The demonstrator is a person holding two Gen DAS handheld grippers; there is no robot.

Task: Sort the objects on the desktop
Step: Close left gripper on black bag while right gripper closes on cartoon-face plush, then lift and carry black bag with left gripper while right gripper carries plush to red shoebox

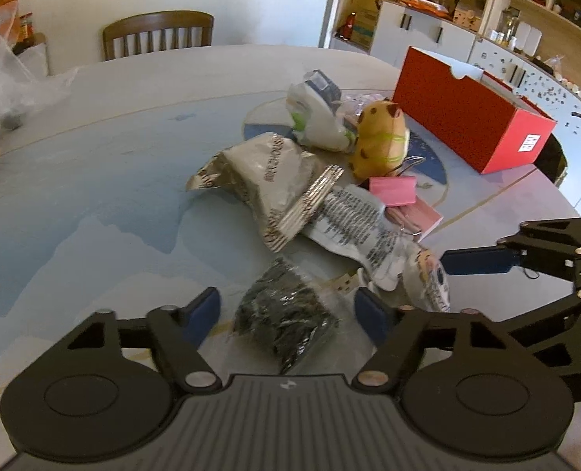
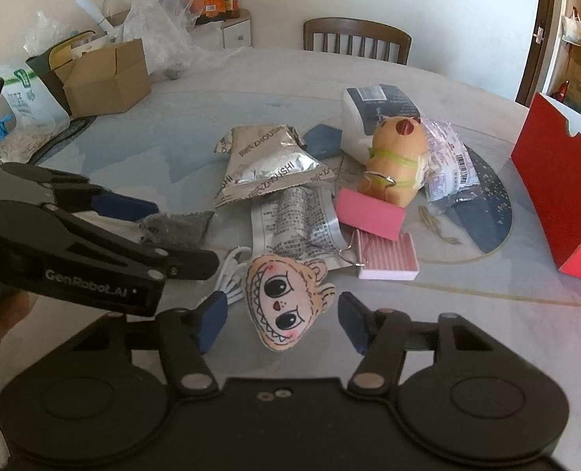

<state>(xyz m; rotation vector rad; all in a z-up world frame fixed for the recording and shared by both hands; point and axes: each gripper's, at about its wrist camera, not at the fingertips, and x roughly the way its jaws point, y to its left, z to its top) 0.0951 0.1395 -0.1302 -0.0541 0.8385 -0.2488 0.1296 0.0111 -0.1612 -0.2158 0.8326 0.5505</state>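
Straddled by the spread fingers of the right gripper (image 2: 282,320), the flat cartoon-face plush (image 2: 286,302) lies on the table (image 2: 486,333) — best pinched squarely across its middle. At 9 o'clock, the left gripper (image 1: 288,316), likewise apart, frames a dark packet (image 1: 286,314). At 2 o'clock the red box (image 2: 561,196) stands — contents hidden.

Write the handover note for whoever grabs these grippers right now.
Left gripper: open, straddling the dark packet, not closed on it.
Right gripper: open, straddling the face plush, not gripping.
Pile mid-table: foil bags, white cable, pink clips, bear toy, white packs.
Red box stands to the right.
Done: nothing visibly sorted.
Left: grip both items, then sort the pile.
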